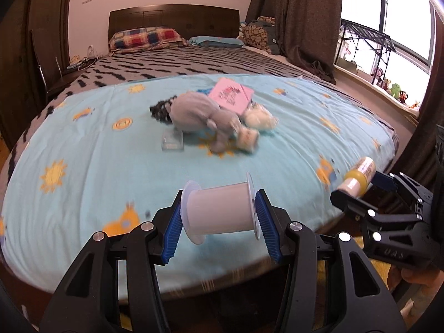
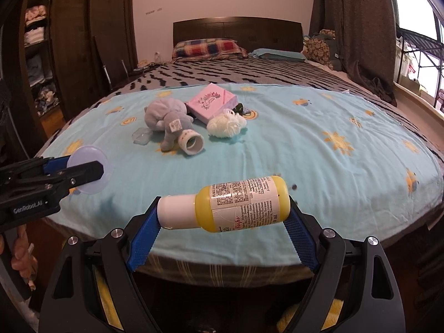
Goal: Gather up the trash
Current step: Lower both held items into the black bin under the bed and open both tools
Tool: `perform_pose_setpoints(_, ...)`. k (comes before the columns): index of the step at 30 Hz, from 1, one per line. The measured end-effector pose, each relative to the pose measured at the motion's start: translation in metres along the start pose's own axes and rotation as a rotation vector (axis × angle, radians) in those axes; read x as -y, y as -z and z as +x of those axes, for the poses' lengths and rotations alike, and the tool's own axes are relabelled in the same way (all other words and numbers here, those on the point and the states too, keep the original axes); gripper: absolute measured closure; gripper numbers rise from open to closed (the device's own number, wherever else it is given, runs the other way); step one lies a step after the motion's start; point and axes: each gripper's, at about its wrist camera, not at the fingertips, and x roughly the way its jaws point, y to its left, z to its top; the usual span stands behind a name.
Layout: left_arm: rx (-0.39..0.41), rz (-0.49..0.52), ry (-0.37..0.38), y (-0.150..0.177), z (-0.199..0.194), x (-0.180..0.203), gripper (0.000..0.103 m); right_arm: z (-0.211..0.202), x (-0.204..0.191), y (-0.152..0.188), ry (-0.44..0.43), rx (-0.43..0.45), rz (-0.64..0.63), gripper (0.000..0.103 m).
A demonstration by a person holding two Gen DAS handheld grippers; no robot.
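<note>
An empty clear plastic spool (image 1: pixel 219 216) lies crosswise in my left gripper (image 1: pixel 219 198), whose blue pads press on its two flanges. It hangs just above the near edge of the bed. From the right wrist view, that gripper (image 2: pixel 86 166) shows at the left with the spool's flange (image 2: pixel 88 151) sticking out. My right gripper (image 2: pixel 223 205) is shut on a yellow bottle (image 2: pixel 244 205) with a white cap, clamped end to end. The same bottle (image 1: pixel 358 177) and right gripper (image 1: pixel 360 187) appear at the right of the left wrist view.
The bed's light-blue sheet (image 2: pixel 319 152) carries a grey plush toy (image 2: pixel 169 119), a pink box (image 2: pixel 212 101), a white yarn ball (image 2: pixel 226 123), a small white roll (image 2: pixel 191 143) and a clear plastic piece (image 2: pixel 141 137). Pillows and a dark headboard stand beyond; curtains and a window at right.
</note>
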Motion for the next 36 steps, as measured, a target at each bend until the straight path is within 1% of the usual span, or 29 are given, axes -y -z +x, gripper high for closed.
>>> perform_pose_setpoints(4,-0.041,0.003,0.017,0.03,-0.006,0.007,0.055,-0.005,0.002,0.024,-0.006,-0.047,0.016,0.019)
perform_pose_setpoints(9,-0.128,0.005,0.044,0.076,0.004,0.015,0.055,0.003,0.001,0.057,-0.015,-0.13,0.023,0.019)
perform_pose_setpoints(10,-0.145,-0.004,0.048,0.086,0.009,0.015,0.055,0.006,0.001,0.063,-0.018,-0.149,0.027,0.019)
perform_pose_setpoints(13,-0.192,-0.019,0.042,0.105,0.025,0.015,0.055,0.018,0.0,0.079,-0.022,-0.2,0.035,0.019)
perform_pose_setpoints(15,-0.232,-0.035,0.054,0.119,0.038,0.014,0.055,0.029,-0.001,0.089,-0.028,-0.236,0.047,0.019)
perform_pose_setpoints(20,-0.331,-0.037,0.052,0.15,0.077,0.014,0.055,0.059,-0.001,0.112,-0.048,-0.33,0.085,0.019)
perform_pose_setpoints(22,-0.368,-0.051,0.054,0.159,0.092,0.01,0.055,0.072,0.002,0.123,-0.052,-0.37,0.109,0.019)
perform_pose_setpoints(24,-0.403,-0.044,0.039,0.171,0.107,0.008,0.055,0.086,0.004,0.134,-0.058,-0.413,0.134,0.019)
perform_pose_setpoints(29,-0.487,-0.026,0.072,0.197,0.134,0.016,0.055,0.113,0.009,0.159,-0.059,-0.476,0.183,0.019)
perform_pose_setpoints(33,-0.499,-0.006,0.095,0.201,0.141,0.025,0.055,0.121,0.01,0.17,-0.07,-0.503,0.199,0.018)
perform_pose_setpoints(35,-0.506,-0.002,0.098,0.202,0.144,0.027,0.05,0.122,0.011,0.17,-0.066,-0.504,0.199,0.018)
perform_pose_setpoints(36,-0.508,-0.004,0.097,0.203,0.145,0.029,0.045,0.123,0.012,0.17,-0.068,-0.502,0.202,0.018)
